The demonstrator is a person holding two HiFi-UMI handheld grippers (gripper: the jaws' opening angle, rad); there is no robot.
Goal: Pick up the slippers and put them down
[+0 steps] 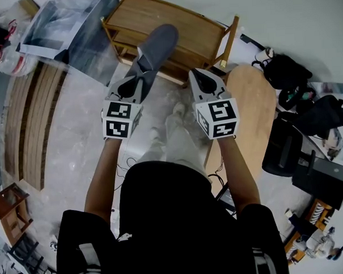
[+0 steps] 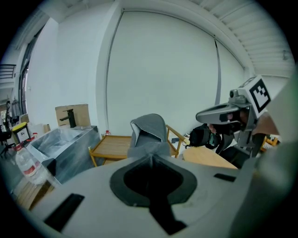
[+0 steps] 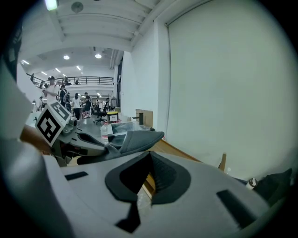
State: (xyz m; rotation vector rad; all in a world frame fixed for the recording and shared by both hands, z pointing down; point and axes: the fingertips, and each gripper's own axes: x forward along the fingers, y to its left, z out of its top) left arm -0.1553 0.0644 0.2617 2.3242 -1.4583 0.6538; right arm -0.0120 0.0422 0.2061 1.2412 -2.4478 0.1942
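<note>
Slipper (image 1: 156, 46), grey and the only one in view, was off the ground, pinched at one end by the left tongs (image 1: 137, 77) with its free end jutting out over a wooden rack (image 1: 178, 22). The left gripper view showed the jaws closed tight on the grey fabric, and the gripped end was lost behind the tongs' own body, which filled the lower half of that view. From above, too, the clamped end was covered by the tongs, so how much of the slipper lay between the jaws could not be told. The right tongs (image 1: 196, 71) were held level with the left, just beside the slipper but apart from it. In the right gripper view their tips met with nothing between them, and only a sliver of floor and wood showed through the slit lower down. A round tabletop (image 1: 255, 101) lay to the right, partly hidden under the right arm. A plastic-wrapped bundle (image 1: 59, 25) at the upper left was cut off by the frame and hard to make out. The person's torso hid the floor directly below.
</note>
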